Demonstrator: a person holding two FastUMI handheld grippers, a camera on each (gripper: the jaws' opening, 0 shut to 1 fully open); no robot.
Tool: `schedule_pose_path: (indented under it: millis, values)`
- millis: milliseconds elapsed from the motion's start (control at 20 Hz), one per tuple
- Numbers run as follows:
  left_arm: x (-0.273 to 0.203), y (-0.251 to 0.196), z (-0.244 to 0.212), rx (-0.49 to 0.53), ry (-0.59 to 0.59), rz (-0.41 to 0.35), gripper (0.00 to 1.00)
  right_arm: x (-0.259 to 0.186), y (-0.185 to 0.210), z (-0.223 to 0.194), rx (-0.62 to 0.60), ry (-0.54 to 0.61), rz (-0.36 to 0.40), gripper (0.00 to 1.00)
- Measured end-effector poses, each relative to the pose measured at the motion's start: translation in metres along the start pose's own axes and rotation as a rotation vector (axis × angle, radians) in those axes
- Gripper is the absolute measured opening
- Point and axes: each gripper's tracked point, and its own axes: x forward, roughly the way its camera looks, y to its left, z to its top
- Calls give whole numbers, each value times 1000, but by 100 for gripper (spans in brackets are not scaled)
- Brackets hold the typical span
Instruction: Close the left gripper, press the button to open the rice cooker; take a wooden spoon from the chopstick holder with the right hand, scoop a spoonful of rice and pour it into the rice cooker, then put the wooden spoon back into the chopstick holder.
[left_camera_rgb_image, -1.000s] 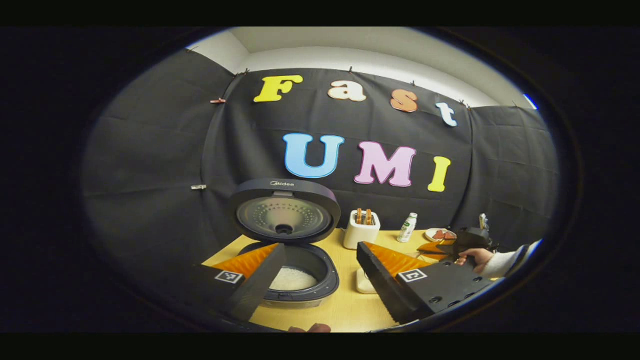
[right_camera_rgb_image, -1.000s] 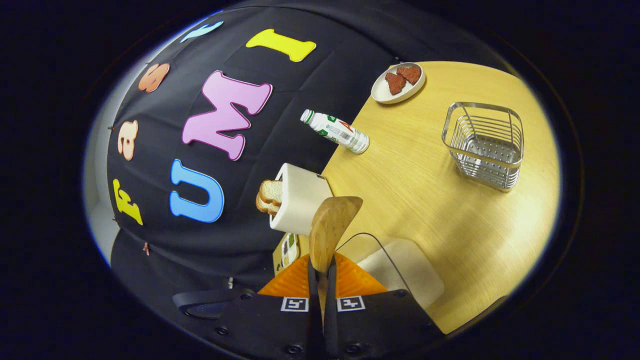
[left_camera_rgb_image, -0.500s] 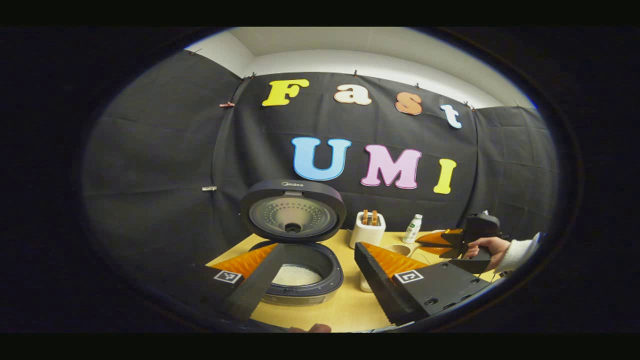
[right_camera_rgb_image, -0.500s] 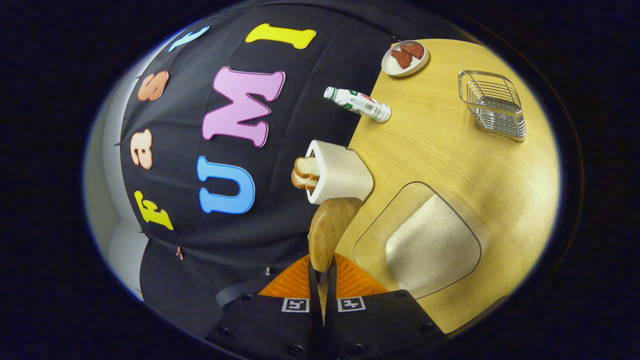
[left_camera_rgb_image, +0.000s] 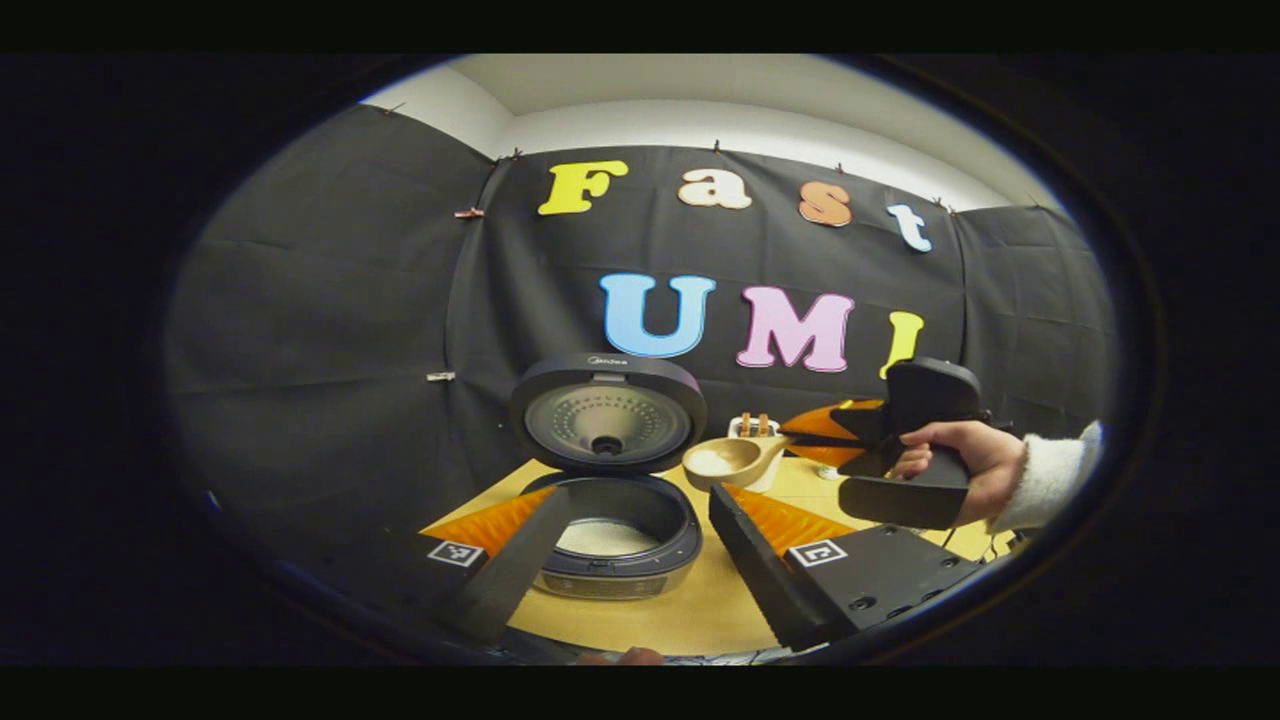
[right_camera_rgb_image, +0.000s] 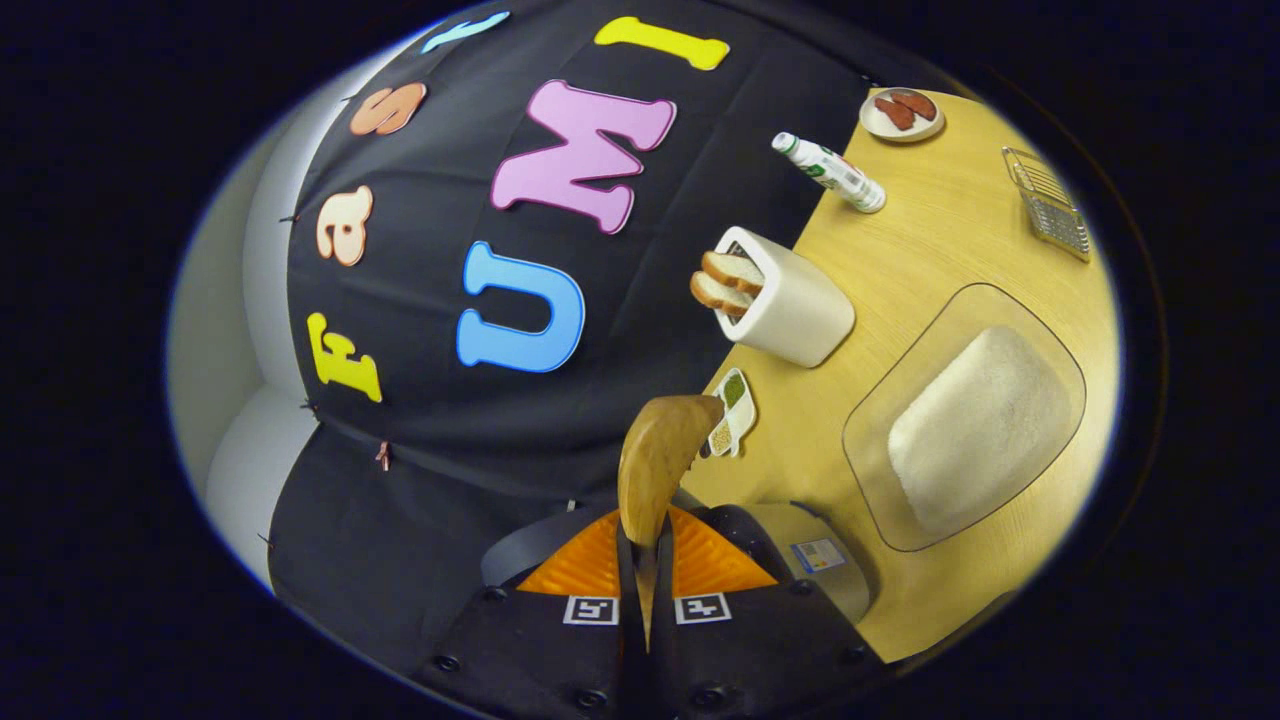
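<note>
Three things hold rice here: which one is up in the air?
The wooden spoon, gripped by the right tongs. The black rice cooker and clear tray sit on the table.

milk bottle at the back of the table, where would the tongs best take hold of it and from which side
Probably around the straight middle of the milk bottle, coming in level from the table's open front. It stands upright beside the toaster, so its round body offers two opposite sides, while the narrow capped top gives less to press on. The right tongs are now shut on the wooden spoon.
</note>
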Motion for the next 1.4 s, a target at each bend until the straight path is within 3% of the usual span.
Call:
schedule_pose_path:
  millis: [250, 550, 950, 1400]
  values:
    - [4, 13, -6, -7, 10, 23, 95, 19, 26, -26, -197, -15, 7, 6]
    - [14, 29, -8, -8, 19, 44, 92, 39, 26, -56, -512, 5, 9, 6]
    - [26, 46, -14, 4, 36, 69, 95, 49, 13, -89, -791, 47, 20, 6]
    - [28, 65, -25, 0, 58, 95, 95, 48, 20, -114, -1040, 51, 114, 5]
